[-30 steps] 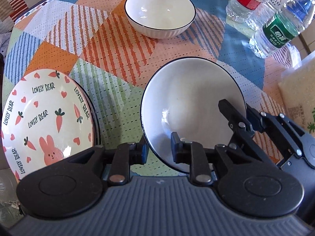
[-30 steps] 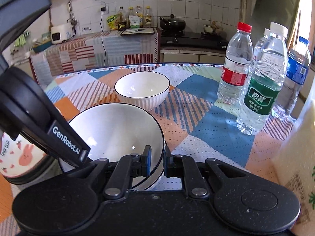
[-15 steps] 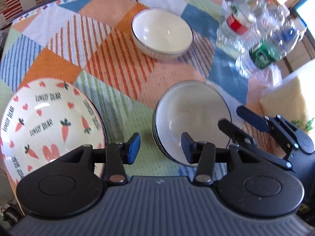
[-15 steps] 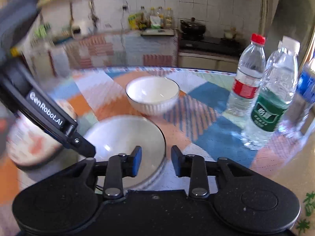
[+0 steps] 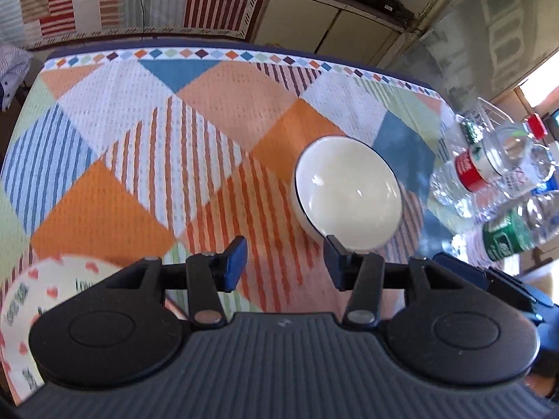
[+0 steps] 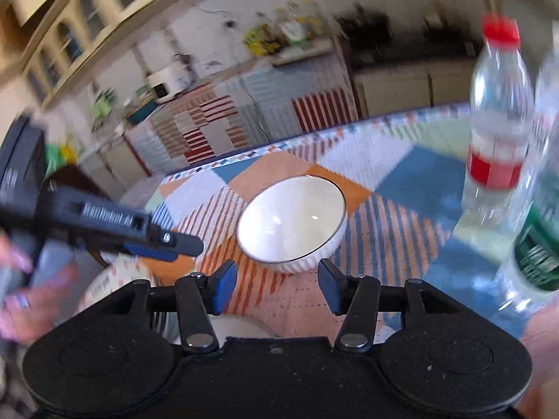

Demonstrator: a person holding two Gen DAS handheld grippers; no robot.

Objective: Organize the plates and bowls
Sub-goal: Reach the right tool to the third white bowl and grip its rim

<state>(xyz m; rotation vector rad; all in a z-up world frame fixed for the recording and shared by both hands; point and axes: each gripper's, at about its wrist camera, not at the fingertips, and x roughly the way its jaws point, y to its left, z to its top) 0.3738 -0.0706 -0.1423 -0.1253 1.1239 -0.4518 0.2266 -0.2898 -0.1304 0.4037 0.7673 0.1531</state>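
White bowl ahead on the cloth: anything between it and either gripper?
Nothing visible. Only bare tablecloth lies between the white bowl and both open, empty grippers: right gripper, left gripper. The water bottles stand off to the side.

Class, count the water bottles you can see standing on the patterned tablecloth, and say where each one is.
3, grouped at the table's right edge: a red-labelled bottle nearest the white bowl, a green-labelled bottle in front of it, and a blurred blue-labelled bottle beyond. More may be hidden behind them.
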